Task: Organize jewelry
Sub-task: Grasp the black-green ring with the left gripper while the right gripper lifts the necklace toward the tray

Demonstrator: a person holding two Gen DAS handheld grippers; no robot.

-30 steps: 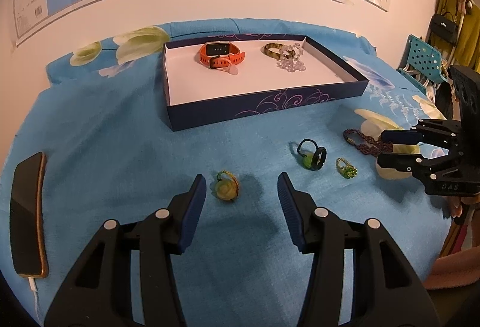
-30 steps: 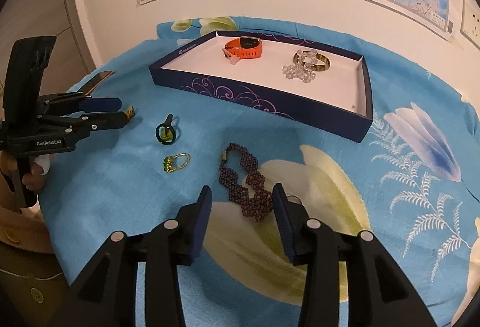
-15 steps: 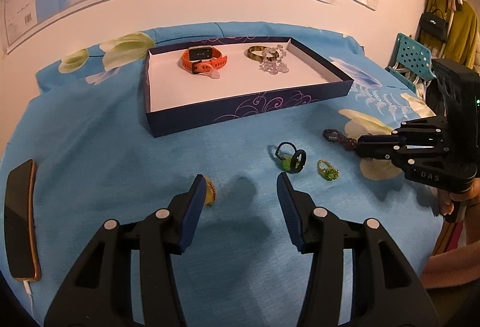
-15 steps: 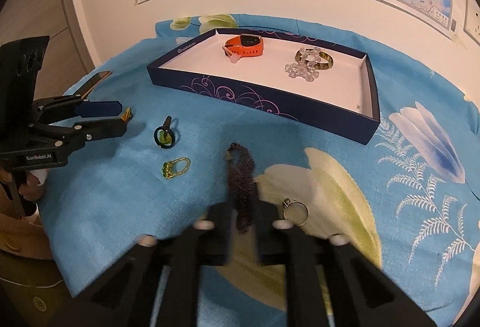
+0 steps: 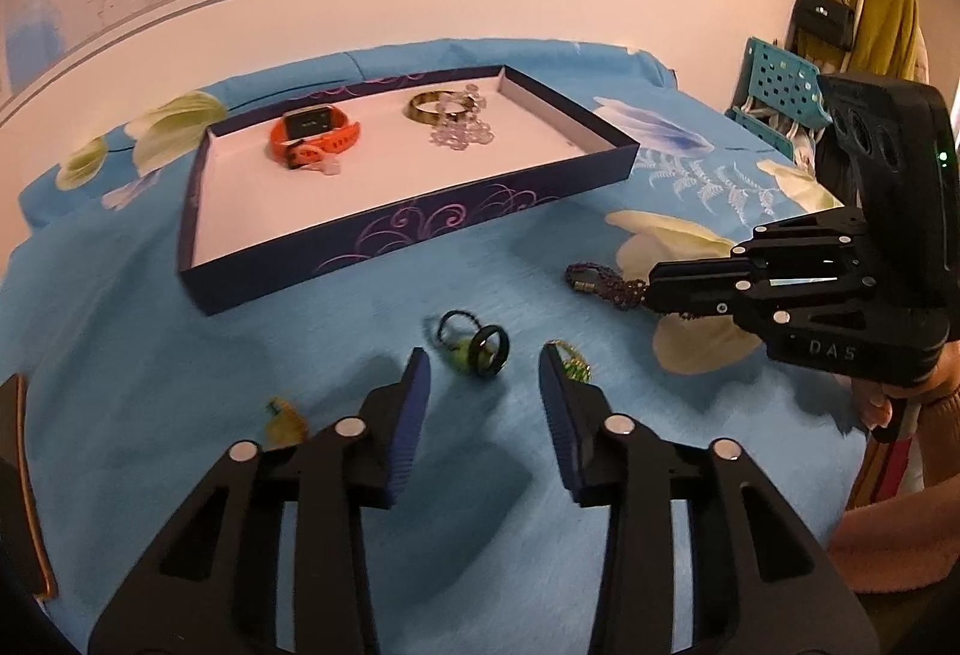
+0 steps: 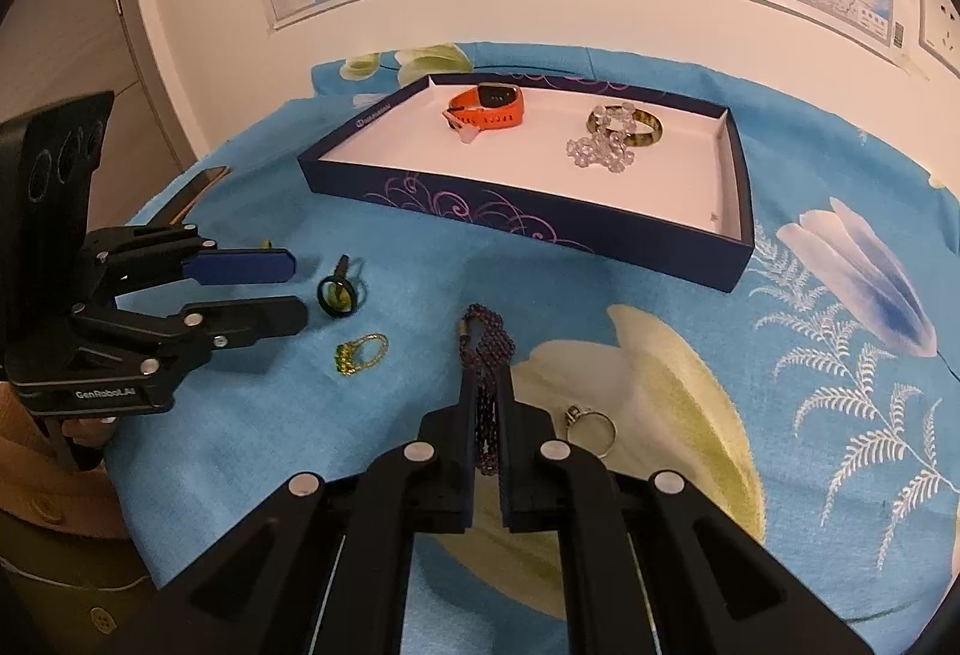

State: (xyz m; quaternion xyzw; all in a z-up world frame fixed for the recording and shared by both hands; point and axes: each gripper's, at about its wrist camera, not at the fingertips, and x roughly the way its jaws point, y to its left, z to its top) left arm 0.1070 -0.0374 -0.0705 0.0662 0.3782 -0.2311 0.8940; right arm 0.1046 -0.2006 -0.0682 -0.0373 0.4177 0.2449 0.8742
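Observation:
My right gripper (image 6: 486, 385) is shut on the dark purple beaded bracelet (image 6: 489, 340), whose free end lies on the blue cloth; it also shows in the left wrist view (image 5: 600, 283). My left gripper (image 5: 483, 361) is open just above the cloth, its jaws either side of a black ring with a green piece (image 5: 480, 349). A gold ring with green stones (image 6: 360, 352) lies next to it. The navy tray (image 5: 390, 235) holds an orange watch (image 5: 315, 135), a gold bangle (image 5: 429, 105) and clear beads (image 5: 462, 132).
A silver ring (image 6: 591, 424) lies on the cloth right of my right gripper. A yellow-green ring (image 5: 285, 421) lies left of my left gripper. A phone (image 6: 201, 184) rests at the table's left edge. A wall map hangs behind the tray.
My right gripper has shut on the purple bracelet. My left gripper has moved right, from the yellow-green ring to the black ring, staying open.

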